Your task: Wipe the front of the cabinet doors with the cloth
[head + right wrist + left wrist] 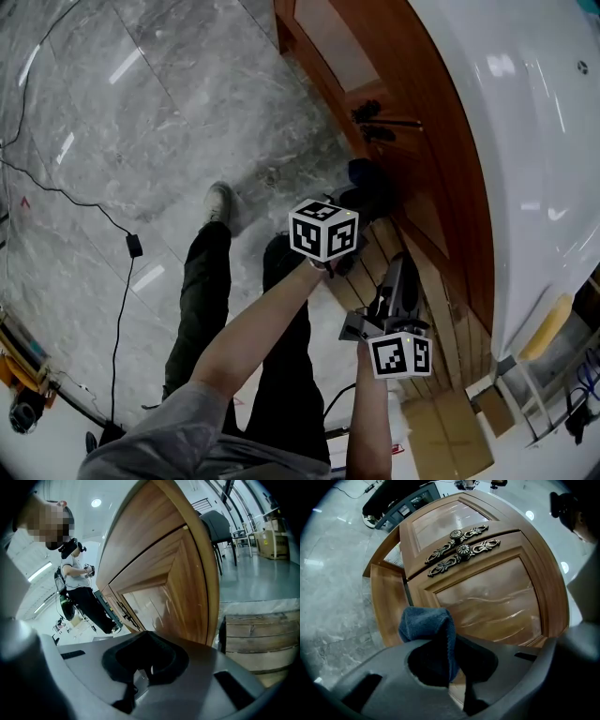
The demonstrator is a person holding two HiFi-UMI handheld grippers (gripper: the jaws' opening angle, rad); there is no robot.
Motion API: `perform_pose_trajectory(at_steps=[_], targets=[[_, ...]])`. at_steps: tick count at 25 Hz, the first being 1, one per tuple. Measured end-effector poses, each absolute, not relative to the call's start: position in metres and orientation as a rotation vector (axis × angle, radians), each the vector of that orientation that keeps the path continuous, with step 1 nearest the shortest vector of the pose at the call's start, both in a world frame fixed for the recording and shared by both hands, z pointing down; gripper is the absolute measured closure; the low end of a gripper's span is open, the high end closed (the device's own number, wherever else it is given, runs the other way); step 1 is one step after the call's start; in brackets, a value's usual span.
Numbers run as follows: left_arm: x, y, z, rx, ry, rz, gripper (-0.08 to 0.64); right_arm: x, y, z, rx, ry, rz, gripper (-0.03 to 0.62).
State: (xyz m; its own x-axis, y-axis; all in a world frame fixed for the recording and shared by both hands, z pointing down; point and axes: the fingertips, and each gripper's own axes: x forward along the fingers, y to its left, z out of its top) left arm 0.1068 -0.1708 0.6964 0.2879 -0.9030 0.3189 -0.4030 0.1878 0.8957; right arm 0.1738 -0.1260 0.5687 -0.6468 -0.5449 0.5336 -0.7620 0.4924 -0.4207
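Pinching the dark blue cloth [429,627], your left hand-held gripper [440,660] has its jaws closed on it; the cloth bunches up out of the jaws and sits in front of the frame edge of one of the brown wooden cabinet doors [492,602]. Can't tell from either view whether the cloth actually touches the wood. The ornate metal handles [461,550] sit side by side along the seam between the two doors, well clear of the cloth. In the head view the left hand-held gripper [361,202] points at the door front just beside the handles [380,122], with the cloth [361,173] a dark lump at its tip. Your right hand-held gripper [138,670] has its jaws together with nothing between them. It's held close alongside a door panel [173,583], apart from the cloth. In the head view the right hand-held gripper [398,281] hangs nearer to you than the left, over wooden slats [441,319] at the cabinet base. Grey marble floor [141,112] is under your feet, and a white top [525,141] caps the cabinet.
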Motion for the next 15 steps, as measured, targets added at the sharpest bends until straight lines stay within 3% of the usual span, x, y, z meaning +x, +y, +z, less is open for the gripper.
perform_pose_trajectory(at_steps=[15], targets=[[0.105,-0.183,0.669,1.408,-1.276,-0.595,0.528,0.173,-0.127,0.569,1.115,-2.401,0.938,0.584]])
